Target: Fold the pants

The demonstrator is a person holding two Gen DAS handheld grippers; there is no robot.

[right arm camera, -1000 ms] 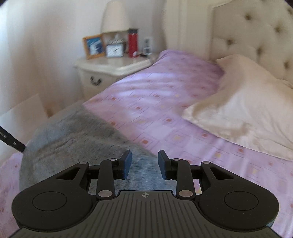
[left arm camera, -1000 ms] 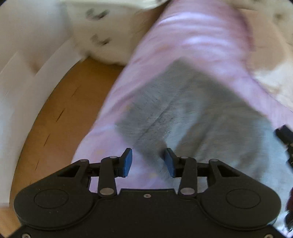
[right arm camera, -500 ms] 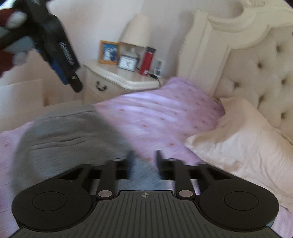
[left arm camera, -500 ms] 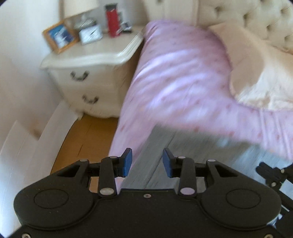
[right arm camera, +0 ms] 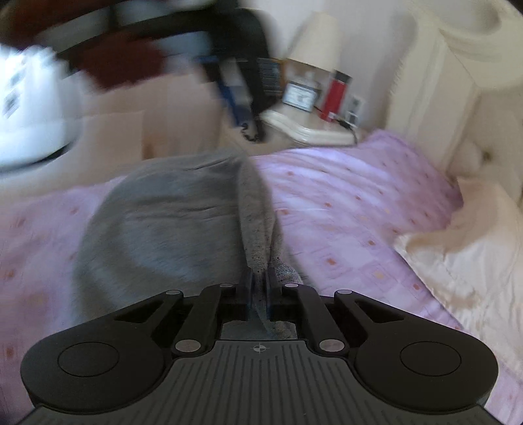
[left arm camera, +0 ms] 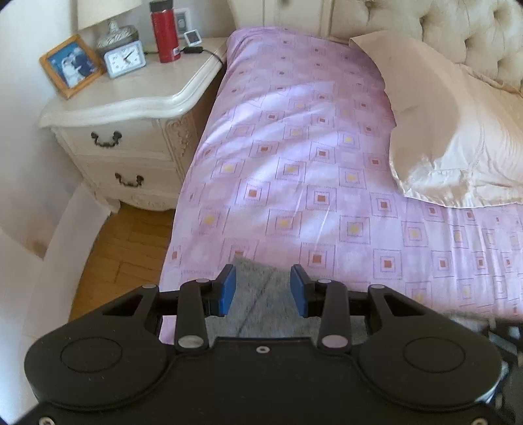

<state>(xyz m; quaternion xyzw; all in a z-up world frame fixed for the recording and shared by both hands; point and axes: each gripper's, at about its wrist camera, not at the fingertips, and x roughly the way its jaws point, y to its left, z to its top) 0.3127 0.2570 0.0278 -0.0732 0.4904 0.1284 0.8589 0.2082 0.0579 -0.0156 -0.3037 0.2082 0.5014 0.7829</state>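
Observation:
The grey pants [right arm camera: 170,225] lie on the pink patterned bed sheet [right arm camera: 353,209]. My right gripper [right arm camera: 260,278] is shut on an edge of the pants, and a fold of grey cloth rises between its pads. My left gripper [left arm camera: 261,287] is open above a corner of the pants [left arm camera: 258,300], its blue pads [left arm camera: 227,287] apart and holding nothing. In the right wrist view the left gripper [right arm camera: 242,94] shows blurred, raised above the far side of the pants.
A cream pillow [left arm camera: 457,130] lies at the head of the bed by the tufted headboard [left arm camera: 441,29]. A white nightstand [left arm camera: 130,114] carries a red bottle [left arm camera: 165,31], a clock and a framed photo. Wooden floor [left arm camera: 121,258] lies left of the bed.
My right gripper has closed on the pants edge and pulled it up. My left gripper has lifted away from the pants and tilted toward the head of the bed, staying open.

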